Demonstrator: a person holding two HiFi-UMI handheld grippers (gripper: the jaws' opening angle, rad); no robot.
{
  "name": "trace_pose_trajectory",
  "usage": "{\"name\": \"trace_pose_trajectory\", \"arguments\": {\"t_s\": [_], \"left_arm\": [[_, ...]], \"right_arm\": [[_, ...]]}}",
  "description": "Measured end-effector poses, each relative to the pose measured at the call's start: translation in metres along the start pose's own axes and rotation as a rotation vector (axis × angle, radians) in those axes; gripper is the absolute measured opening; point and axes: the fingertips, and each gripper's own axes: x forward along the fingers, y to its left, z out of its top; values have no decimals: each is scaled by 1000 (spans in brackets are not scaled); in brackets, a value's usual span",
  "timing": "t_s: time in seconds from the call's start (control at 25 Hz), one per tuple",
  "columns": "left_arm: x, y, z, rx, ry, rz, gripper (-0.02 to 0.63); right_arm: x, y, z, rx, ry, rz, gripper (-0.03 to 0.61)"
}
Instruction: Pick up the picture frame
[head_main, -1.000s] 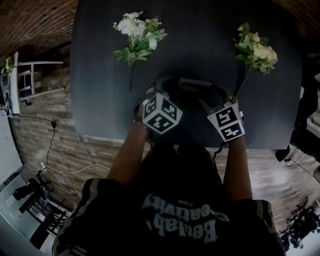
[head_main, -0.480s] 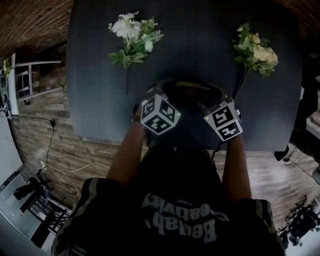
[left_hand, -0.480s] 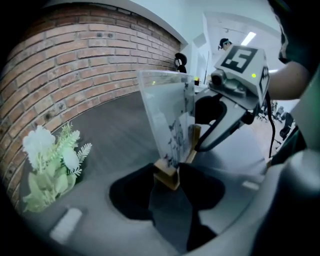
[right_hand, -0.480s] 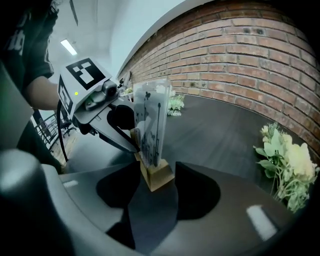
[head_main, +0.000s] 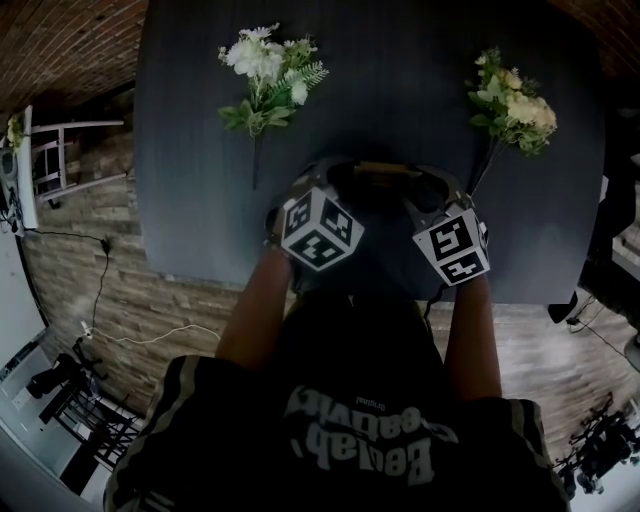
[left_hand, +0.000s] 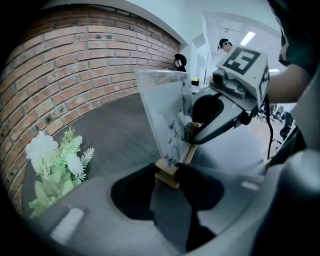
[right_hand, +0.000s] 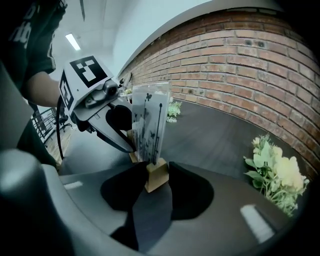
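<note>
- While both pairs of jaws have just been closing, the picture frame stands upright toward the 6 o'clock edge of the dark counter, between the two grippers.
- The left gripper sits at the frame's 9 o'clock end, with its jaws clamped on a corner of the wooden base.
- The right gripper sits at the 3 o'clock end, with its jaws pinching the wooden foot block from both sides.
- White flowers lie at 11 o'clock from the frame and yellow flowers at 1 o'clock, both well apart from it.
- No view shows whether the base has left the counter; it looks set down.
- The grasp appears made at both ends, so the lift likely comes next. Both hands would need to rise evenly, or the clear panel could tilt or slip from such narrow holds.
</note>
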Motion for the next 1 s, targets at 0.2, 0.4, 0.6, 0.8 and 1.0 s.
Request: {"name": "trace_pose_trajectory", "arguments": {"t_s": [0.2, 0.4, 0.6, 0.8, 1.0], "left_arm": [[-15, 6, 17, 5, -29, 29, 147], [-36, 11, 37, 23, -62, 64, 147], [-58, 19, 54, 40, -76, 88, 147], [-77, 25, 66, 61, -84, 120, 147], [-94, 27, 76, 72, -97, 131, 147]], "right_arm": [[-13, -5, 19, -12, -15, -17, 147], [-31, -9, 41, -55, -32, -48, 147], [-46, -11, 66, -71, -54, -61, 147], [-57, -10, 86, -92, -71, -75, 146], [-68, -8, 102, -82, -83, -78, 146]]}}
